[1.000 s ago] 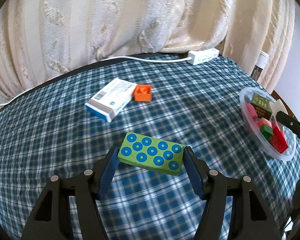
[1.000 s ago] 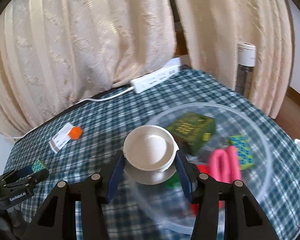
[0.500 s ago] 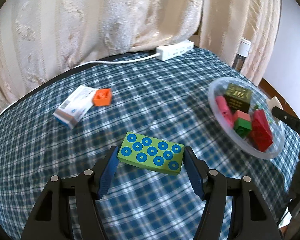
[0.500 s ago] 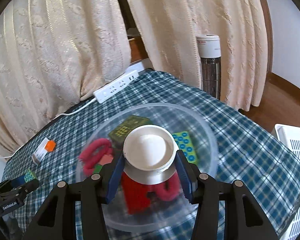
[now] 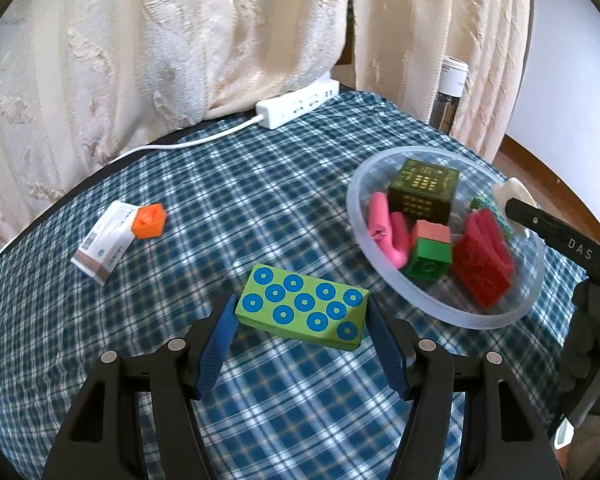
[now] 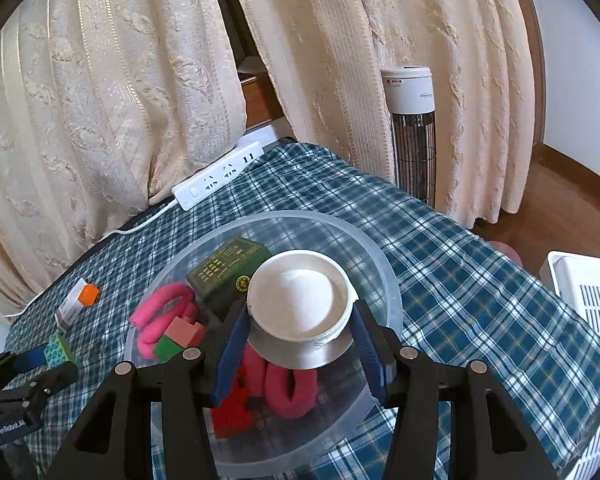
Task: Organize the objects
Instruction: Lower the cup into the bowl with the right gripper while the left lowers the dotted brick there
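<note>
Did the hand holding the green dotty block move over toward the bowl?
Yes. The left gripper, shut on the green block, has swung toward the clear bowl, which now sits much nearer in its view; the white box slid left.

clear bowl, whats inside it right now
In the clear bowl: a dark green box, pink loops, a pink-and-green brick, a red block. The white cup hides what lies beneath it.

Left tool [image 5: 302, 312] clamped and angled down, right tool [image 6: 298, 320] opening
</note>
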Tool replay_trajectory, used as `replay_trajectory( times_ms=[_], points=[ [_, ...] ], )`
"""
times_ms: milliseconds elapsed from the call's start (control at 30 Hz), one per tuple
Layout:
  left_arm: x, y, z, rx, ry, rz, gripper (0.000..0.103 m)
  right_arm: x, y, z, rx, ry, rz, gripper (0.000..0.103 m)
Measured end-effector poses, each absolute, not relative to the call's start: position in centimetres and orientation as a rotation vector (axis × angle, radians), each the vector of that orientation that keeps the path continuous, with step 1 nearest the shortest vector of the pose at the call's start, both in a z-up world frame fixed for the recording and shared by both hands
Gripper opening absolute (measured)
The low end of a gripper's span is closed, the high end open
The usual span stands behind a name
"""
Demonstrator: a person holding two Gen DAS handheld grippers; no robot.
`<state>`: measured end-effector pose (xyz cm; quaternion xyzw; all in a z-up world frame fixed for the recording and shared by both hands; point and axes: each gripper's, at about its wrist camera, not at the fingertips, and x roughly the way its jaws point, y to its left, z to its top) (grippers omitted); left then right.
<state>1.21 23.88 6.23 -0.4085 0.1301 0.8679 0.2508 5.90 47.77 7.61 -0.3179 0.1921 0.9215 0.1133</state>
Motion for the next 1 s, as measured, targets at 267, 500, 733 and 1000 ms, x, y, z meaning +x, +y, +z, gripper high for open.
replay_trajectory(
  times_ms=[267, 500, 733, 1000],
  points=[
    [1.3, 26.2, 6.4, -1.099, 0.393, 2.339, 0.066, 6.7, 48.1, 8.0, -0.885, 0.581, 2.725, 0.061],
    [1.9, 28.8, 6.6, -1.078, 0.426, 2.297, 0.066, 8.0, 49.1, 8.2, -0.849, 0.624, 2.72, 0.061],
    [3.0, 31.5, 6.0, -1.067, 0.483, 2.236, 0.066, 8.8, 49.8, 8.3, -0.82, 0.651, 2.724, 0.061],
    [3.5, 33.8, 5.0, -1.072, 0.527, 2.188, 0.066, 9.0, 50.3, 7.9, -0.814, 0.688, 2.73, 0.061]
  ],
)
